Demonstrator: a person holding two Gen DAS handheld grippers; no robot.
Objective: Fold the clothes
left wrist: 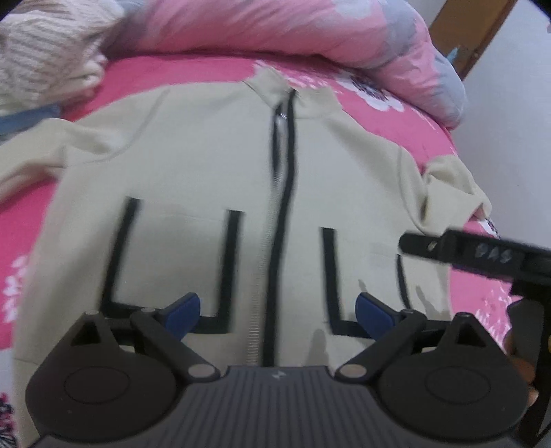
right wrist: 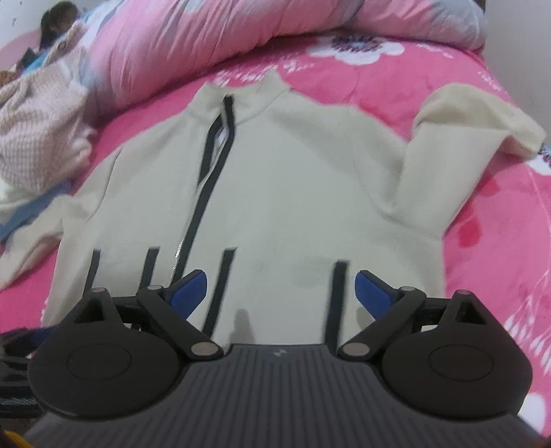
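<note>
A cream zip-up jacket (left wrist: 206,165) with a black zipper line and black pocket trim lies flat, front up, on a pink floral bed; it also shows in the right wrist view (right wrist: 292,179). Its right sleeve (right wrist: 475,117) is bent up near the bed edge. My left gripper (left wrist: 278,313) is open and empty, hovering over the jacket's lower hem by the zipper. My right gripper (right wrist: 280,293) is open and empty over the lower right pocket area. The right gripper's black body (left wrist: 482,255) also shows at the right of the left wrist view.
A pink and grey quilt (left wrist: 292,31) is bunched along the far side of the bed. A cream knitted garment (right wrist: 38,127) lies at the far left with a blue strip beside it. The bed's right edge (left wrist: 461,138) meets a white wall.
</note>
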